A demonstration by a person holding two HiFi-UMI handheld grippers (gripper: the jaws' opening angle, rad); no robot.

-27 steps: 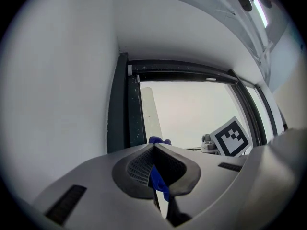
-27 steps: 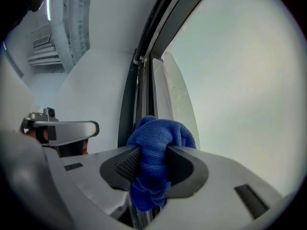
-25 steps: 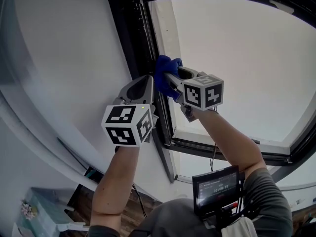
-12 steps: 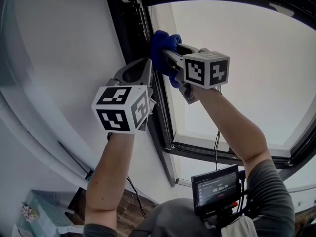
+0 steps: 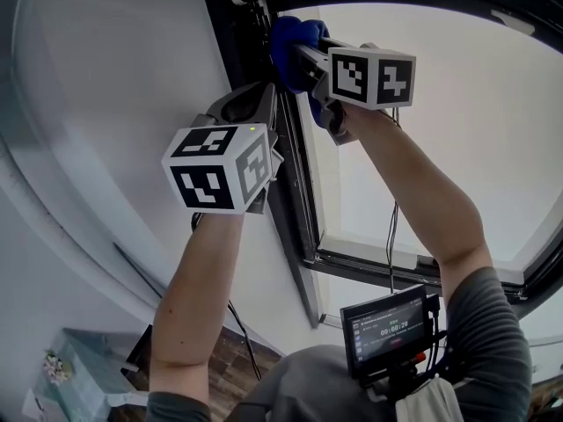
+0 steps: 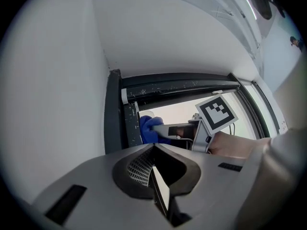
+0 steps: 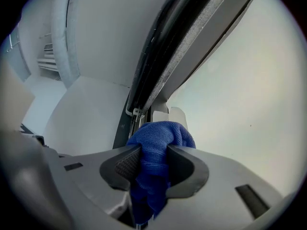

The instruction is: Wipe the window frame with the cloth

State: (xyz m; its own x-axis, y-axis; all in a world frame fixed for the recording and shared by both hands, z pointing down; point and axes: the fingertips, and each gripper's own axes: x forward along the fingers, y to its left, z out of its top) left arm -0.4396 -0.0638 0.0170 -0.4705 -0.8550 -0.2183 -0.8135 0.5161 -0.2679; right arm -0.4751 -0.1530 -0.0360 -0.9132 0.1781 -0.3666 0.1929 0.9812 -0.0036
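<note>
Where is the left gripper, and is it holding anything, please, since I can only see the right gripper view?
Observer: The left gripper has its jaws together, with nothing between them.
Operator: Thank you. Where does it sit relative to the cloth?
Observer: In the head view it is lower than the cloth, beside the dark upright of the window frame.
Operator: Is any other equipment in sight?
Observer: Yes, a small monitor shows at the bottom of the head view, with its screen lit.

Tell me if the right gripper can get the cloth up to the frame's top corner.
Probably yes. The right gripper is clamped on the blue cloth, which sits just below the top corner of the window frame, with nothing between them. The left gripper, shut and empty, sits lower, aside.
</note>
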